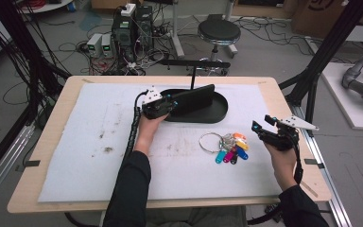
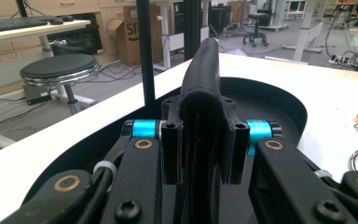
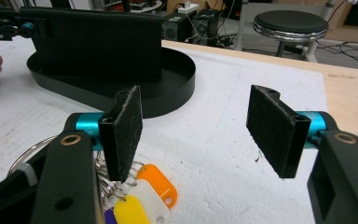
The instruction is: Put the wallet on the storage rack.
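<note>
Wallet [image 2: 200, 93] black, folded (held upright), pinched by left gripper [image 2: 199, 140]

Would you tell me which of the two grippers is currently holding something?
The left gripper: it is shut on the black wallet over the tray, while the right gripper is open.
</note>
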`<state>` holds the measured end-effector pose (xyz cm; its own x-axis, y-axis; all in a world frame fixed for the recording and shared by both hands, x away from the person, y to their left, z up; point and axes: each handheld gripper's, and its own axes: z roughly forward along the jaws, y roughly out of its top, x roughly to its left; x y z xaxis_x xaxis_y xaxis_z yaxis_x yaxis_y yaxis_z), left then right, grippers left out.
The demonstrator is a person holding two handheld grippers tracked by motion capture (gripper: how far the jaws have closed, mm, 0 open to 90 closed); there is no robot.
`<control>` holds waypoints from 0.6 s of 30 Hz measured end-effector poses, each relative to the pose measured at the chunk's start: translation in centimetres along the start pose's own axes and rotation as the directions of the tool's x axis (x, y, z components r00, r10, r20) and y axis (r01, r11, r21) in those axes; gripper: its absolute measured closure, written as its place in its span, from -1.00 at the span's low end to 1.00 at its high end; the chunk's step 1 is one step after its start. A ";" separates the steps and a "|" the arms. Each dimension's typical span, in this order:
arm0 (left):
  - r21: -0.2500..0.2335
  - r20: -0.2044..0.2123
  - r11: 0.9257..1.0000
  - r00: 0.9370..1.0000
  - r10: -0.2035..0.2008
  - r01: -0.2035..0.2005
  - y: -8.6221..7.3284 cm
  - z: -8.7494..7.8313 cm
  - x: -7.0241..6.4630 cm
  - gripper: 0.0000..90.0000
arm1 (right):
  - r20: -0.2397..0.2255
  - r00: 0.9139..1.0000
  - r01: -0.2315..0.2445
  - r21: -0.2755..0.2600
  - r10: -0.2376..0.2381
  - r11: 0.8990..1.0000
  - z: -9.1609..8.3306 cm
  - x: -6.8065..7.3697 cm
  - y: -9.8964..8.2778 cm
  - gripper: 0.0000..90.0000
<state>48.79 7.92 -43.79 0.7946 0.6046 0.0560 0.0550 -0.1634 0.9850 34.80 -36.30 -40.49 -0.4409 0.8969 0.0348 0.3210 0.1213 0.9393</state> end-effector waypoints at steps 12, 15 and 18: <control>0.088 -0.023 0.996 1.000 0.012 -0.010 -0.4 0.0 0.1 0.58 | -0.003 1.000 -0.002 0.007 0.002 1.000 0.1 0.0 0.0 -0.19; 0.084 -0.029 0.996 1.000 -0.003 0.006 -0.4 0.1 0.1 0.56 | -0.003 1.000 0.004 0.003 -0.004 1.000 0.1 0.1 0.0 -0.19; 0.113 -0.046 0.994 0.999 0.015 -0.010 -0.3 0.1 -0.1 0.48 | -0.005 1.000 -0.002 0.007 0.002 1.000 0.0 0.0 0.0 -0.19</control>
<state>48.77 7.85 -44.12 0.7670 0.6369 0.0783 0.1152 -0.2568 0.9596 34.82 -36.24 -40.53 -0.4441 0.8952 0.0385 0.3277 0.1223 0.9368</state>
